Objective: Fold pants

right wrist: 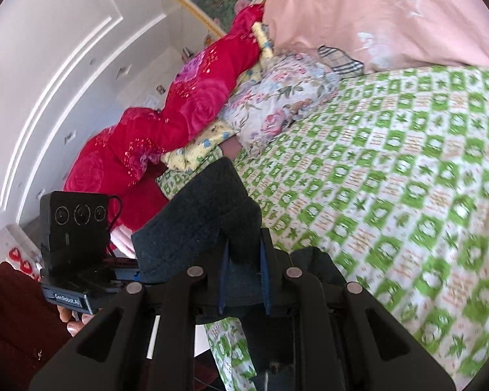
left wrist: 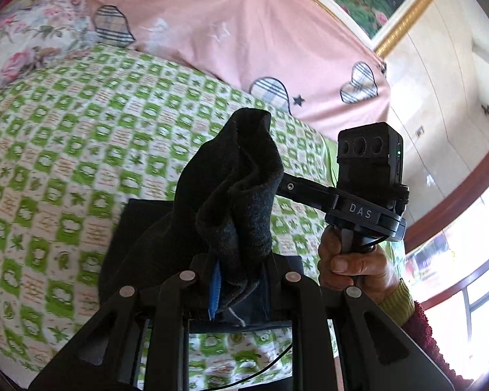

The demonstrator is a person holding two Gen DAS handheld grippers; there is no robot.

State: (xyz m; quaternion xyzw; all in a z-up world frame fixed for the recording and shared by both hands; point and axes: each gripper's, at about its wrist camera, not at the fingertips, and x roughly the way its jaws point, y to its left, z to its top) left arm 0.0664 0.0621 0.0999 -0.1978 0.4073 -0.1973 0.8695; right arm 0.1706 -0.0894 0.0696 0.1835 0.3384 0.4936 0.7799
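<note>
Pants [left wrist: 234, 195], dark and bunched, hang above a green-checked bedspread [left wrist: 65, 163], pinched between the closed tongs of both the left gripper [left wrist: 236, 280] and right gripper [right wrist: 244, 280], where thick folds could slip free and spoil the fold.

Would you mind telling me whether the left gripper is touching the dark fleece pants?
Touching. The left wrist view shows the left gripper shut on a bunched fold of the dark fleece pants, the cloth rising from between its fingers.
</note>
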